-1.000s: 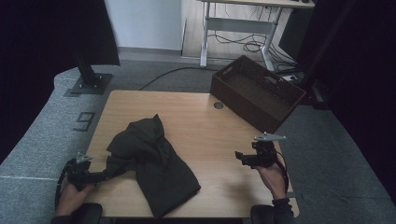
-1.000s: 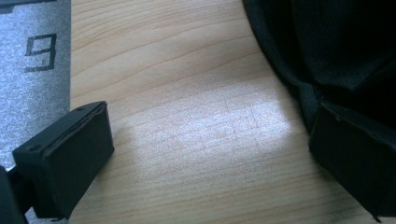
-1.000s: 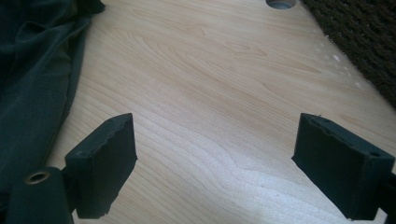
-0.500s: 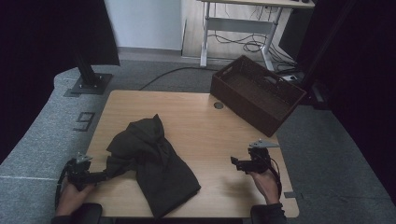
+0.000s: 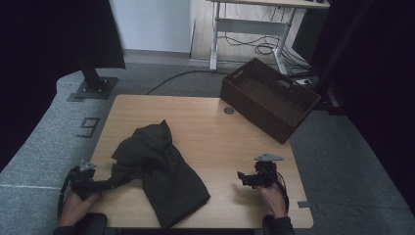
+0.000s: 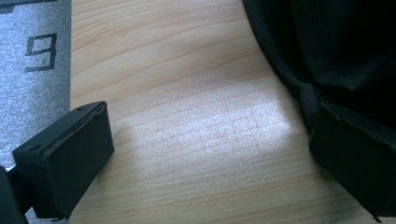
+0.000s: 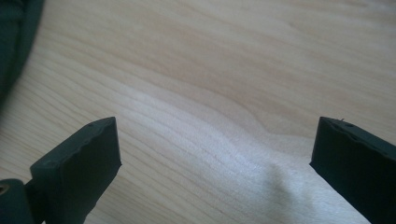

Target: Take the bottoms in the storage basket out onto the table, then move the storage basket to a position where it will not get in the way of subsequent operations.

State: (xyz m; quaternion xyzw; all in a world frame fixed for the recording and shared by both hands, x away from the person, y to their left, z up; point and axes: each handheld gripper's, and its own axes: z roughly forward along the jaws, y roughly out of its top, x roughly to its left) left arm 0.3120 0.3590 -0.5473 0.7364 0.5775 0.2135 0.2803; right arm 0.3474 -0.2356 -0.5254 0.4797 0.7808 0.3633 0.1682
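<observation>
Black and blocky, two grippers sit at the near edge of one wooden table (image 5: 210, 122), one in each of the person's two hands. On the near left, the left gripper (image 5: 98, 186) lies low beside a stretched-out corner of the single dark garment (image 5: 161, 171); in the left gripper view its jaws stand wide apart, with bare wood between them and the cloth lying against the far side of one jaw, so nothing is pinched. On the near right, the right gripper (image 5: 241, 177) hovers just over the bare tabletop, well apart from the cloth; its jaws have just been opening, and the right gripper view shows them spread wide with only wood grain between them, the garment's edge off at the upper left of that view. The garment itself is one crumpled heap on the left half of the table, reaching from the near edge toward the middle. Farther back, one small round grommet (image 5: 229, 111) is set into the tabletop, and one dark woven basket (image 5: 269, 100) rests at the far right corner, overhanging the edge. Beyond the table, one black stand base (image 5: 93, 88) sits on the grey floor at the left, and one desk frame (image 5: 249, 24) with loose cables stands against the far wall.
</observation>
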